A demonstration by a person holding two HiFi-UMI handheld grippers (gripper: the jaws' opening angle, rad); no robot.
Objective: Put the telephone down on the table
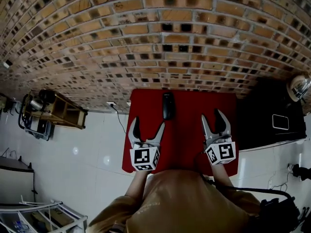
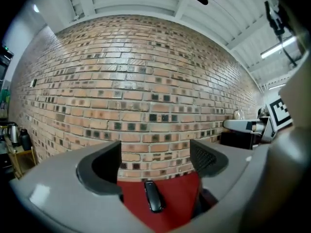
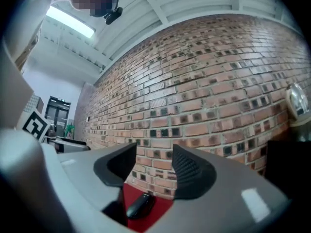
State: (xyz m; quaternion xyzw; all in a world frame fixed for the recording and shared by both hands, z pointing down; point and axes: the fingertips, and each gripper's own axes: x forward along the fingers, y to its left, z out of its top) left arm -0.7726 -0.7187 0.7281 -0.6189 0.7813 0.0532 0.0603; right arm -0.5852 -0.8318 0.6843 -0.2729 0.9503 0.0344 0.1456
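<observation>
The black telephone (image 1: 168,105) lies flat on the red table (image 1: 189,144), near its far edge by the brick wall. My left gripper (image 1: 146,124) hangs in the air above the table's near left part, jaws wide open and empty. In the left gripper view the telephone (image 2: 153,197) shows below and beyond the jaws. My right gripper (image 1: 215,117) is raised over the table's right side, open with nothing between its fingers. The right gripper view catches the telephone (image 3: 138,206) low down, under the open jaws.
A brick wall (image 1: 160,38) rises right behind the table. A black cabinet (image 1: 269,115) stands at the right with a kettle (image 1: 299,86) on it. A wooden shelf unit (image 1: 60,110) stands at the left on the white tiled floor. A cable (image 1: 118,115) runs from a wall socket.
</observation>
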